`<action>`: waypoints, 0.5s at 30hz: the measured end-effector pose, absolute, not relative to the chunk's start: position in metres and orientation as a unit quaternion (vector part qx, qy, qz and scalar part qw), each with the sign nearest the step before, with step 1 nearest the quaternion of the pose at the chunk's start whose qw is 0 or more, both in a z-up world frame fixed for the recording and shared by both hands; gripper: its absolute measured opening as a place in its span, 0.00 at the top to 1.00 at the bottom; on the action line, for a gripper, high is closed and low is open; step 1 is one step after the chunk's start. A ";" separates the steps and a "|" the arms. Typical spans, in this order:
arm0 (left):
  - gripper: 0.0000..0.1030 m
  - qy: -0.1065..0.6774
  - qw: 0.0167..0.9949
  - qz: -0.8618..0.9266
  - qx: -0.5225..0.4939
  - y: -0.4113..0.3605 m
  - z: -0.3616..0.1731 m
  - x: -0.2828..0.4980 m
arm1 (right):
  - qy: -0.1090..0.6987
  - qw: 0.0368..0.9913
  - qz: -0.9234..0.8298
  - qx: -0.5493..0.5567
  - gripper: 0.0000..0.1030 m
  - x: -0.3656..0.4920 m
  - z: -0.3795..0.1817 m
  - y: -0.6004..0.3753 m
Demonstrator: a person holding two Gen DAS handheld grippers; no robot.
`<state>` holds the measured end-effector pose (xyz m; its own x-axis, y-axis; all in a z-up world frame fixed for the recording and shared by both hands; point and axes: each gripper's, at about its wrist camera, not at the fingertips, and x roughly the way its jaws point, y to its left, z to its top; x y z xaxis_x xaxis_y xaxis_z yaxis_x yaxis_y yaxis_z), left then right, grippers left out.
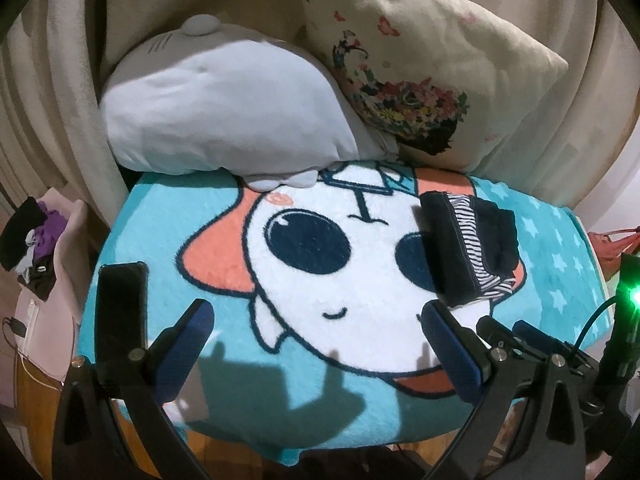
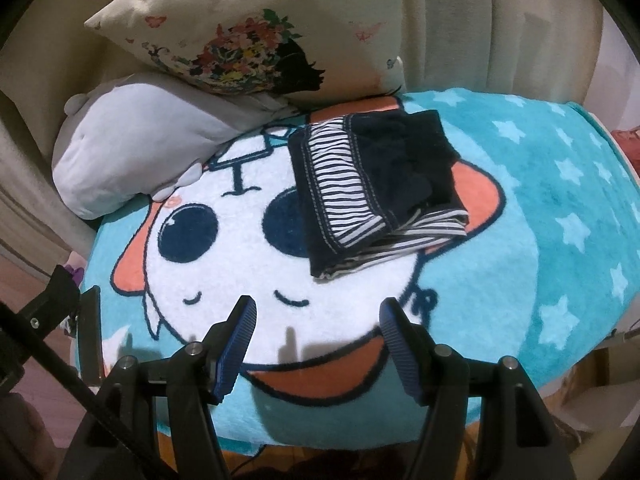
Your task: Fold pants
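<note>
Right wrist view shows the pants (image 2: 376, 192) lying folded in a compact bundle on the cartoon blanket (image 2: 560, 208), just beyond both claws. Right claw (image 2: 318, 344) and left claw (image 1: 316, 344) gape wide, holding nothing. Soft, light cloth likely slumps; pinching the thick folded edge seems safest.

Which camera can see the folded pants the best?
The right wrist view. There the pants lie near the middle of the blanket, whole and large, stripes and folded layers showing. In the left wrist view they sit off to the right, smaller and skewed, near the left tool's finger.
</note>
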<state>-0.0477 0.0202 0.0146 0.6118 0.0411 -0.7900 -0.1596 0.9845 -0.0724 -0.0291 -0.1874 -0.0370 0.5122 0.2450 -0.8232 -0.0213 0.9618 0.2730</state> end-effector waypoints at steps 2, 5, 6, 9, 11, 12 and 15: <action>0.00 0.437 0.895 0.053 -0.066 0.017 0.015 -0.048 | 0.488 0.862 0.074 0.117 0.33 -0.030 -0.037 -0.190; 0.00 0.439 0.895 0.047 -0.061 0.011 0.014 -0.047 | 0.488 0.861 0.069 0.121 0.33 -0.032 -0.039 -0.196; 0.00 0.441 0.895 0.045 -0.060 0.009 0.013 -0.046 | 0.489 0.861 0.067 0.121 0.33 -0.032 -0.039 -0.198; 0.00 0.446 0.892 0.040 -0.059 0.002 0.011 -0.042 | 0.491 0.860 0.061 0.124 0.32 -0.033 -0.042 -0.207; 0.00 0.449 0.891 0.036 -0.058 -0.004 0.010 -0.040 | 0.493 0.859 0.057 0.128 0.32 -0.032 -0.043 -0.213; 0.00 0.450 0.891 0.036 -0.056 -0.008 0.009 -0.038 | 0.492 0.859 0.055 0.130 0.32 -0.030 -0.044 -0.217; 0.00 0.449 0.891 0.039 -0.051 -0.017 0.009 -0.035 | 0.492 0.858 0.057 0.133 0.32 -0.024 -0.046 -0.227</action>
<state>-0.0345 -0.0172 0.0095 0.5933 0.0230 -0.8046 -0.1154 0.9917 -0.0568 -0.0241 -0.2267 -0.0455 0.5085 0.2290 -0.8301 0.0334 0.9580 0.2847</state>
